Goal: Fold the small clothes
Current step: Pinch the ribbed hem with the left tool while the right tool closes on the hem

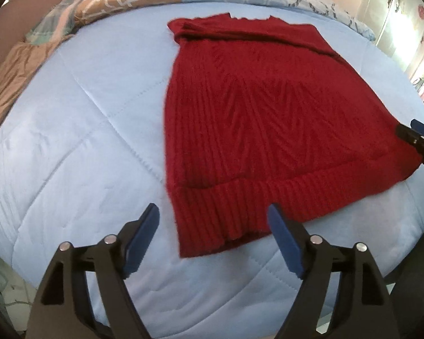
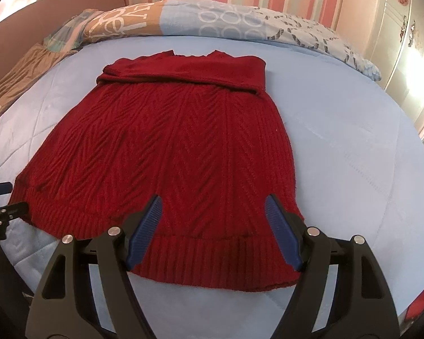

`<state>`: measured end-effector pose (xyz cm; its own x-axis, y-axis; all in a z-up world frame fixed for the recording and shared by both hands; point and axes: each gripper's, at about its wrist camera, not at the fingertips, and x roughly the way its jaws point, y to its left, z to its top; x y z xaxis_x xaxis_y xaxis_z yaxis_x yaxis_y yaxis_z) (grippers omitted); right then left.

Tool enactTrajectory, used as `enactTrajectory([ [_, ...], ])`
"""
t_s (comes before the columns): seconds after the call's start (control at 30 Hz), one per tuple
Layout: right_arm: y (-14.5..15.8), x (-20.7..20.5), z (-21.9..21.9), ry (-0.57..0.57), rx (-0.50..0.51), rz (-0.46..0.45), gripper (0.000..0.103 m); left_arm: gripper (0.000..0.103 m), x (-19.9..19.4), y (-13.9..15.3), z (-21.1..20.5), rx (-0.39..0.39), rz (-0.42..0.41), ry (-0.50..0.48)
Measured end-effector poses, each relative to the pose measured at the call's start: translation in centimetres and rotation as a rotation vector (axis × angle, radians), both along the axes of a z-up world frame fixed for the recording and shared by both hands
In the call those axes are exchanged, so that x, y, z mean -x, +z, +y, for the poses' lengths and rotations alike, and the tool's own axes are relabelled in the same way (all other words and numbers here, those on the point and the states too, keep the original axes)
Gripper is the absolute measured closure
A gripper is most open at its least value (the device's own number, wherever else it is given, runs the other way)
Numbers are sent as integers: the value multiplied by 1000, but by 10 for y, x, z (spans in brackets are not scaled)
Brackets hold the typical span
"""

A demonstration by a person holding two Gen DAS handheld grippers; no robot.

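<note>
Red knit sweater (image 2: 166, 152) lies flat in the middle of the pale blue quilted bedspread (image 1: 79, 118), hem toward us. At the far end the sleeves look already folded in across the chest, forming a thick band just below the collar. So the first folds seem done, and the body still needs doubling over, hem to collar by my reading.

Left gripper (image 1: 212, 234) hovers wide apart and empty over the hem's near left corner. Right gripper (image 2: 213, 226) is spread wide too, holding nothing, straddling the hem near its right corner.

The wool is chunky, with herringbone ribs fanning down the body and a straight ribbed hem band. It flares out toward the hem. A patterned blanket (image 2: 161, 19) is bunched along the far edge.
</note>
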<state>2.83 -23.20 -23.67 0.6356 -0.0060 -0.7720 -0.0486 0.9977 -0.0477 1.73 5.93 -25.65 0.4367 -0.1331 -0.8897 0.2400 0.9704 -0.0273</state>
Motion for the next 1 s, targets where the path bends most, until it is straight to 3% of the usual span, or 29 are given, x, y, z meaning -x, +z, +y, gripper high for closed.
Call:
enactTrajectory([
  [0.17,0,1,-1,-2,4,3,27,29,-9,-16,2,41,58,1],
  [0.2,0,1,-1,-2,4,2,27,37,-11,-20,3,55,71,1],
  [0.33,1,1,-2,-5,8,1,27,51,-13,-26,5,97,104,5],
  [0.37,1,1,-2,-6,8,1,27,60,-13,-25,4,101,105,-1],
  [0.4,0,1,-2,-8,8,2,28,70,-13,-25,2,89,102,-7],
  [0.5,0,2,-4,-12,6,6,27,81,-10,-20,-5,61,82,-34],
  [1.0,-24,20,-38,-98,25,97,27,82,-14,-19,-8,27,65,-46],
])
